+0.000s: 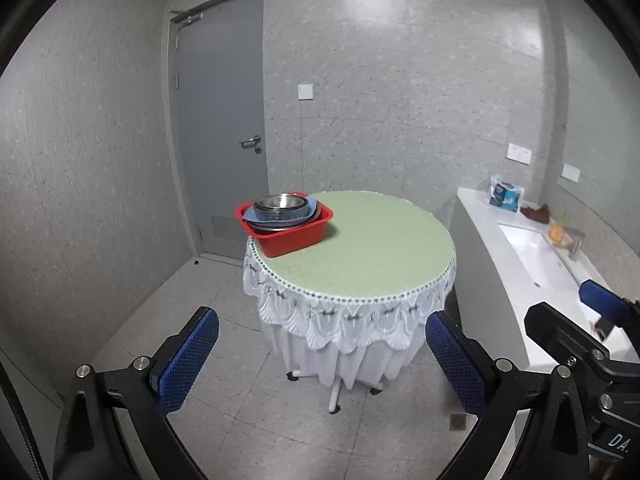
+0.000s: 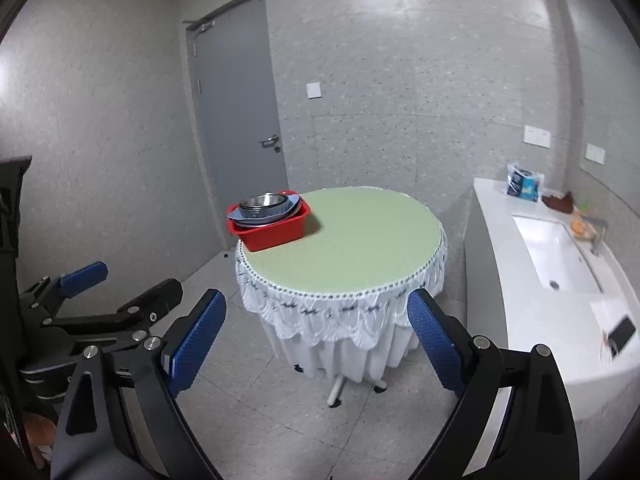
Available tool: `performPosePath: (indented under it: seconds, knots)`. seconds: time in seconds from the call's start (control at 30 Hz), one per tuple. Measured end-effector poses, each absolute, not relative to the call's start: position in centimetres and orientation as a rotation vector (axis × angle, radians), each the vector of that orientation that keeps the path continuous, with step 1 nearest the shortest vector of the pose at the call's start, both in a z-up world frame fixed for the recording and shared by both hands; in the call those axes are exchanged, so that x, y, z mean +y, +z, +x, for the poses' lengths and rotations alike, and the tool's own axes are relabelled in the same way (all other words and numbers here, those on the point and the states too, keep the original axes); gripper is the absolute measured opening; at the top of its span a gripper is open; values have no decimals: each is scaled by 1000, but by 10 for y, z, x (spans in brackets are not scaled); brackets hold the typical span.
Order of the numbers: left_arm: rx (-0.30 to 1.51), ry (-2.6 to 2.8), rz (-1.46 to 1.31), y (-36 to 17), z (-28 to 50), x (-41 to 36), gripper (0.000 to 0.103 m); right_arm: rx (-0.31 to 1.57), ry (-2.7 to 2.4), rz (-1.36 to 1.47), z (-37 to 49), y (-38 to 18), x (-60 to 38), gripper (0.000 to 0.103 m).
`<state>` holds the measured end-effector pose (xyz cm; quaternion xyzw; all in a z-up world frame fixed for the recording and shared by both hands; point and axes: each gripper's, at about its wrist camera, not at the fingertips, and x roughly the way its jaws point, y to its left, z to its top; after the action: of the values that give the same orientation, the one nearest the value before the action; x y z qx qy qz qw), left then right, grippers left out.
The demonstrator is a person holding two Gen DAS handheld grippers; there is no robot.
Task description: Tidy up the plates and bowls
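Left jaws: I see my left gripper [image 1: 322, 354] with its blue-padded fingers [image 1: 188, 360] spread wide apart and nothing between them; it hangs in the air short of the table, over the floor.
Right jaws: my right gripper [image 2: 316, 338] is likewise spread wide and holds nothing, level with its partner and just to the right of it.
Cross view: from the right wrist I catch the left gripper at the left edge, its pads parted; from the left wrist, part of the right gripper shows at the right edge.
Stack of bowls and plates: a shiny metal bowl [image 1: 280, 202] sits on top, nested in other dishes, with a pale blue plate [image 1: 276, 216] under it; I cannot count the pieces below.
Red tub [image 1: 294, 236]: it holds the whole stack and stands at the far left rim of the table, nearest the door.
Table [image 1: 360, 248]: round, with a pale green top and a white lace skirt, on a wheeled base; the tub is the only thing I see on it.
Gap: both grippers are well apart from the tub, with the near half of the table between.
Counter [image 2: 520, 280]: white, to the right of the table, with a sunken sink [image 2: 556, 256]; a blue-and-white packet [image 2: 524, 184] stands at its far end, a brown cloth beside it.
Door [image 1: 220, 120]: grey, shut, behind the tub.
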<state>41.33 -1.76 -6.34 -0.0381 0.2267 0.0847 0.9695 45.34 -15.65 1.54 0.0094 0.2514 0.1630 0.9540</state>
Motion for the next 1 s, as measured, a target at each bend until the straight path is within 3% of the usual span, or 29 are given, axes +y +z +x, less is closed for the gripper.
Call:
performPosePath:
  seconds: [0.43,1.0]
  knots:
    - [300,149,-32,-103,220,-12,102,420,240,62,313,9,-158,103]
    - [262,122,-48,-141,167,13,102,321,184,32,247,-3,-155,103]
